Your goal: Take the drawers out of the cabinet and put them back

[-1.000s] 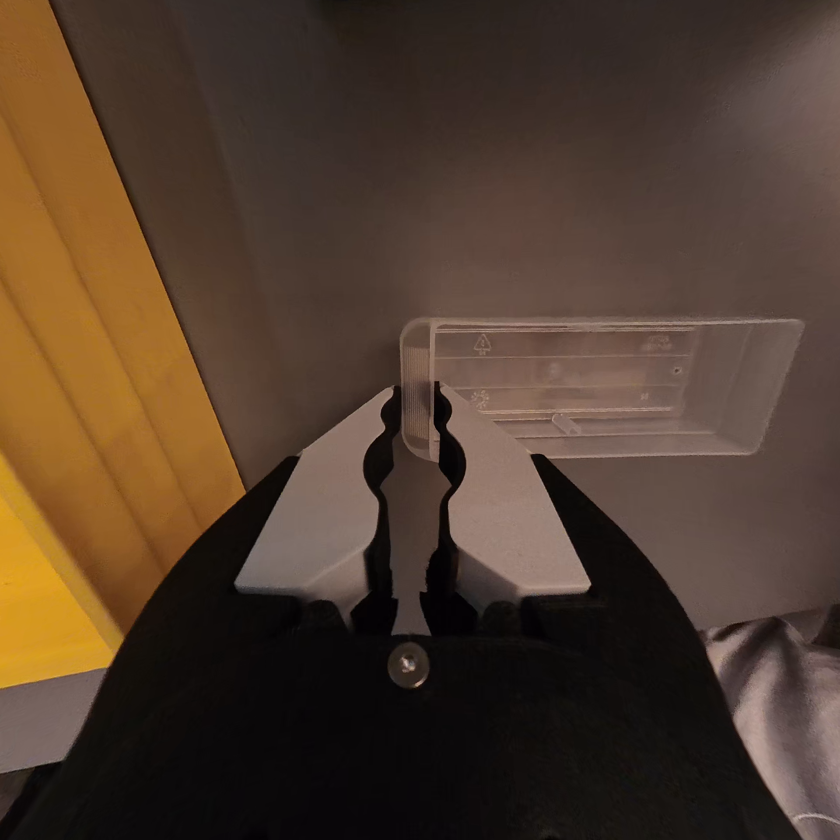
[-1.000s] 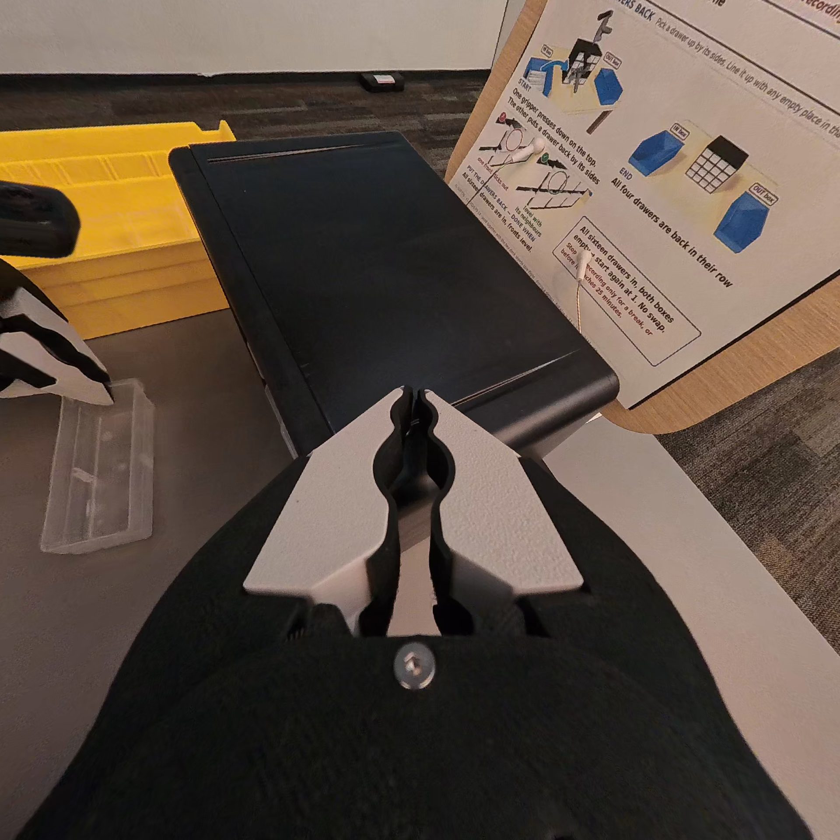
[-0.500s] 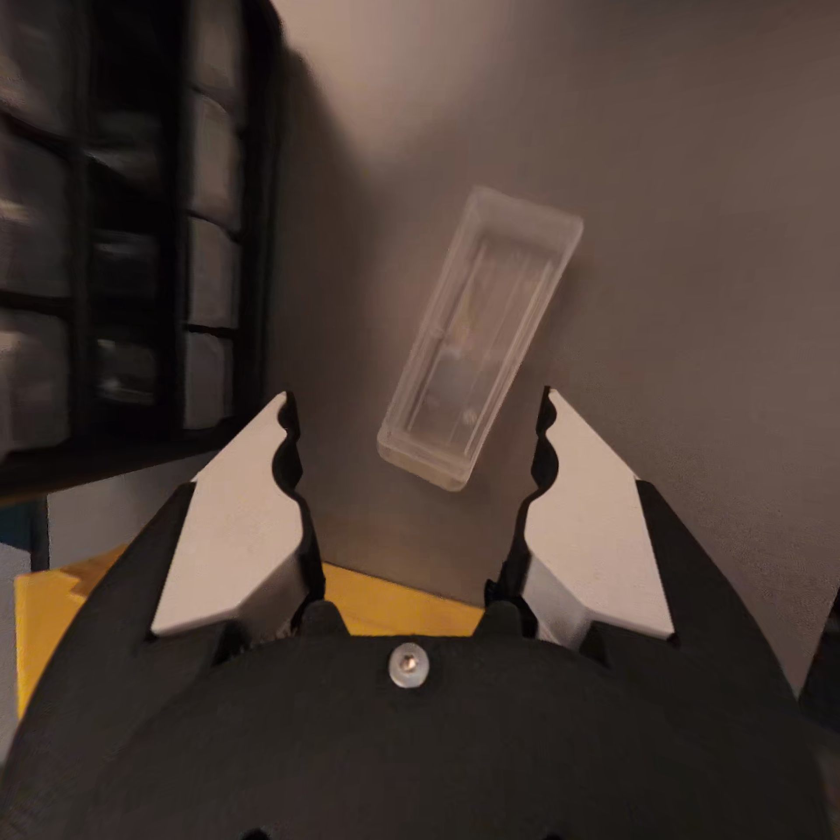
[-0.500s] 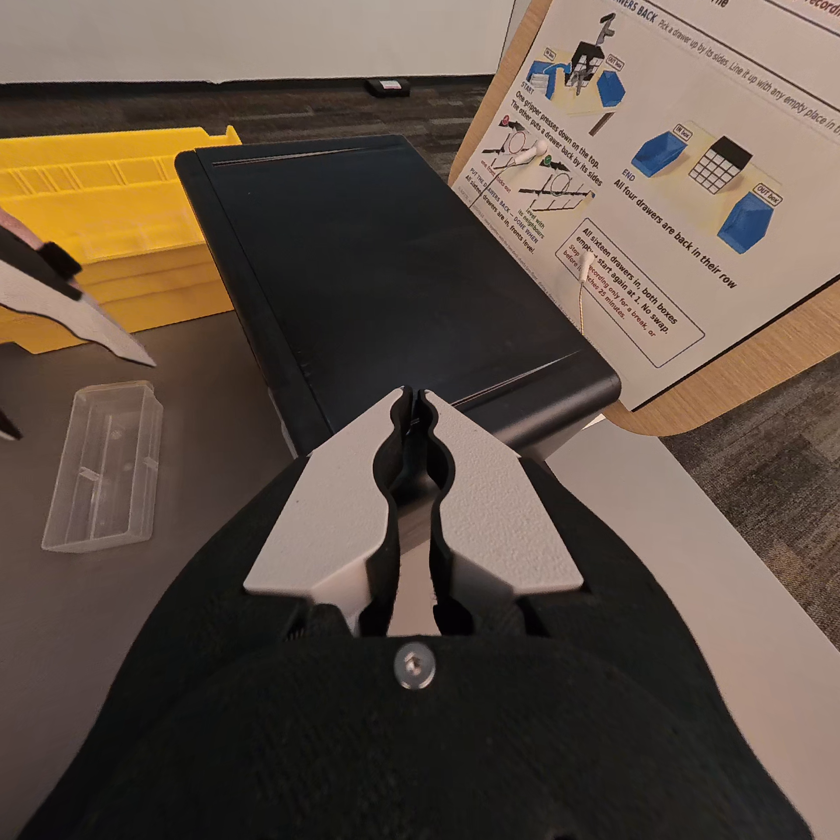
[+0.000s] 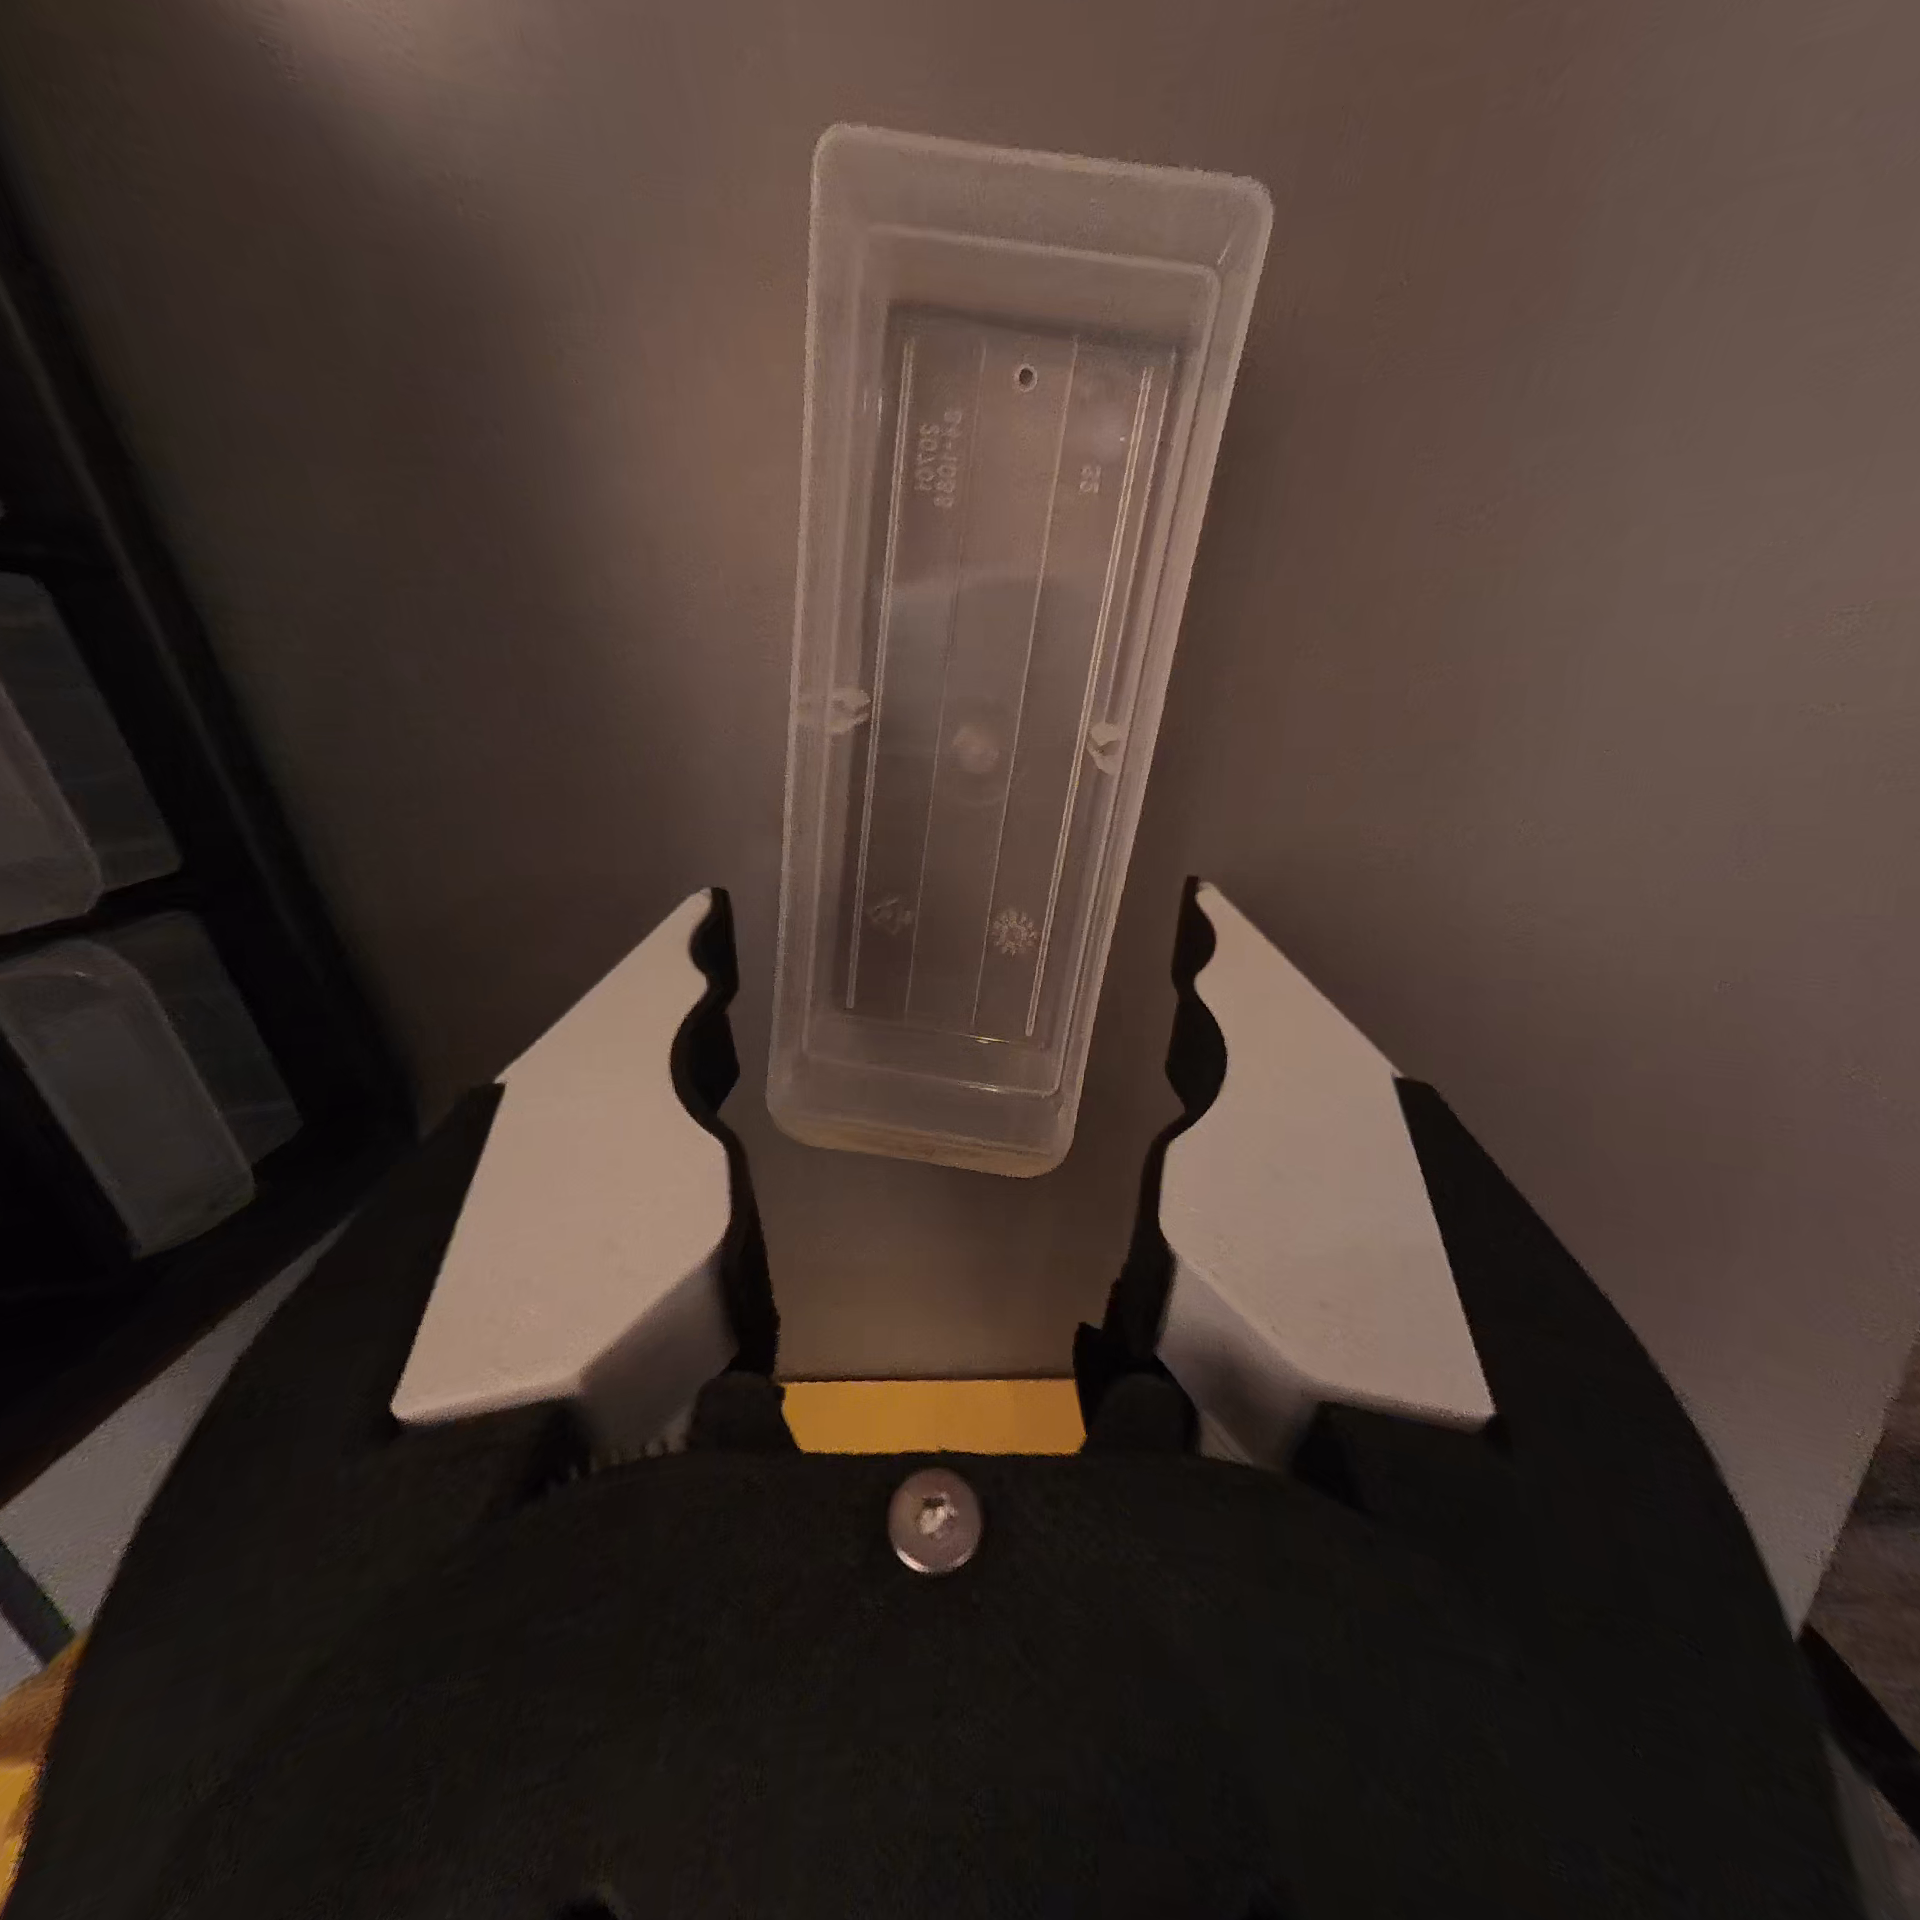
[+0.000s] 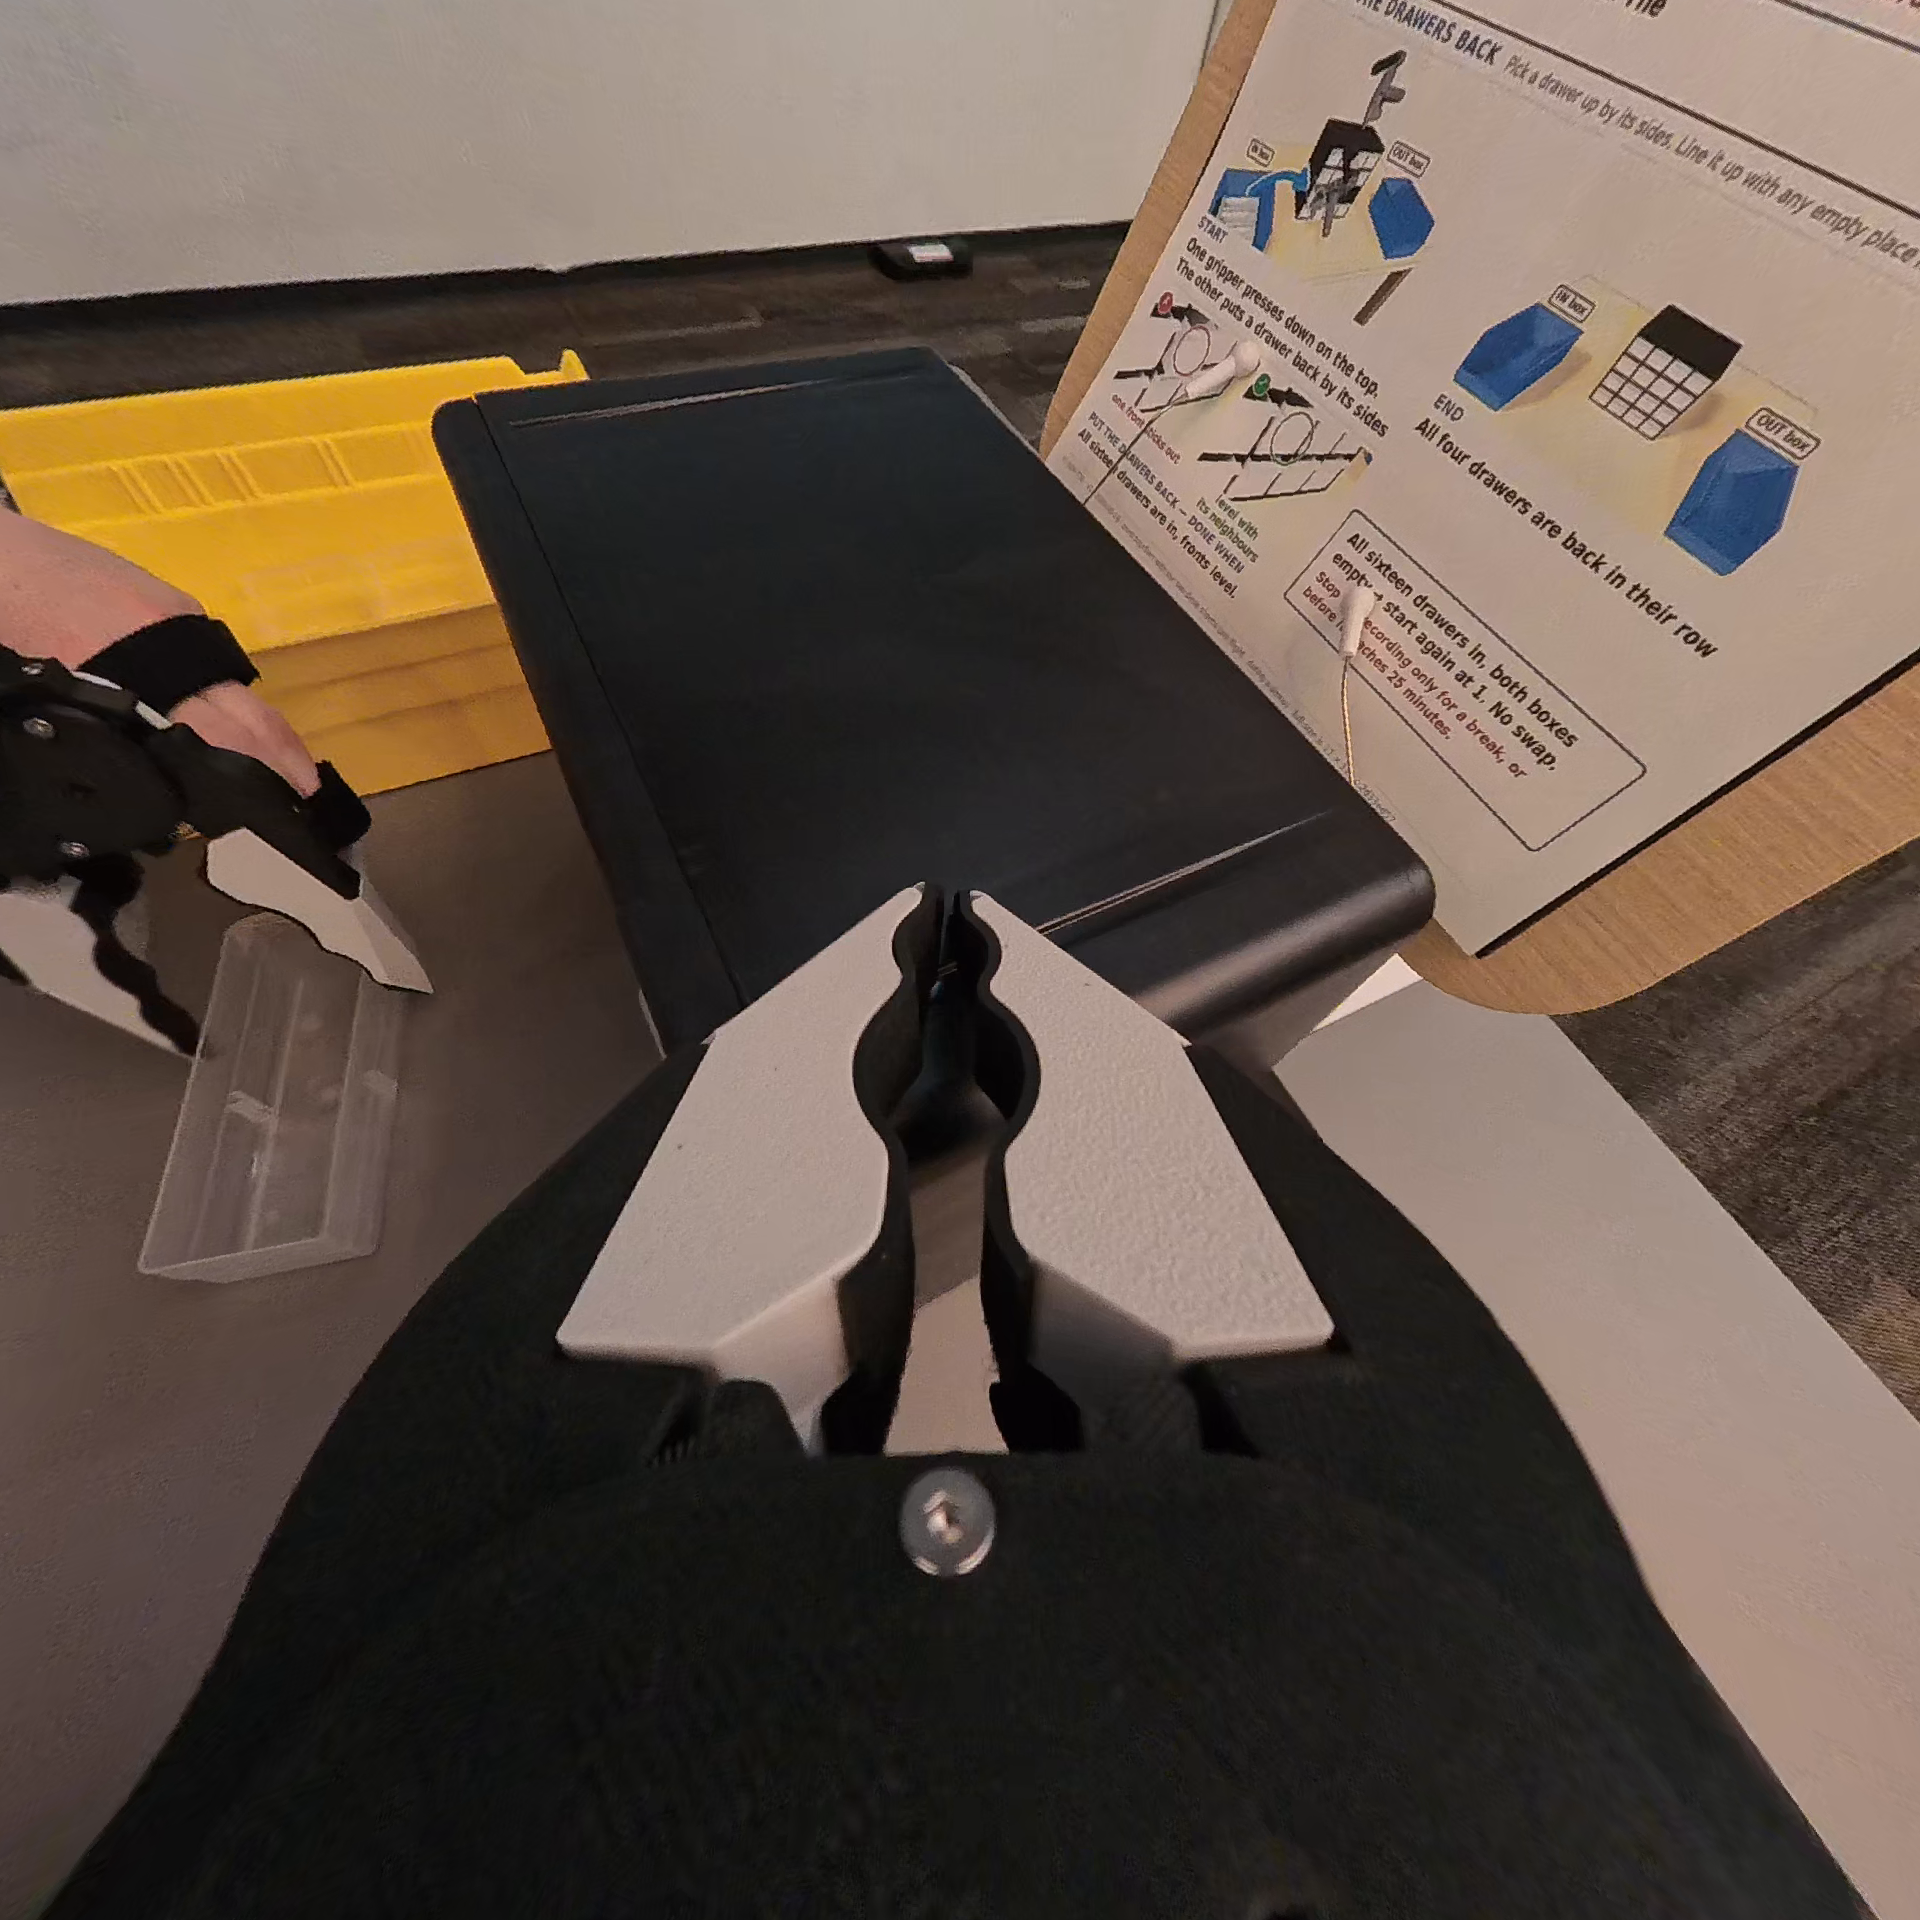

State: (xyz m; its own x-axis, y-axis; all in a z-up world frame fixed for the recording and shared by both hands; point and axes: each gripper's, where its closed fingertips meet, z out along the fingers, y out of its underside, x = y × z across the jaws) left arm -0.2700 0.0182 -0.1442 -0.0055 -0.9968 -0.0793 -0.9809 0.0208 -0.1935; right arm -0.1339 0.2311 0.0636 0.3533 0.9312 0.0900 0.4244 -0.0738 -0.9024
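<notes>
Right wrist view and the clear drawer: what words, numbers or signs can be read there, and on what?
I don't repeat writing; here is where it stands.
White poster on a wooden board: black and red printed lines beside drawings.
Clear drawer: faint moulded marks and symbols in its bottom.
Small dark object, far back: label too small to read.

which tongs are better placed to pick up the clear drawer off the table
Left. The left tongs are open and lined up with the clear drawer, its near end between the fingers. The right tongs are shut over the black cabinet, away from it.
</notes>
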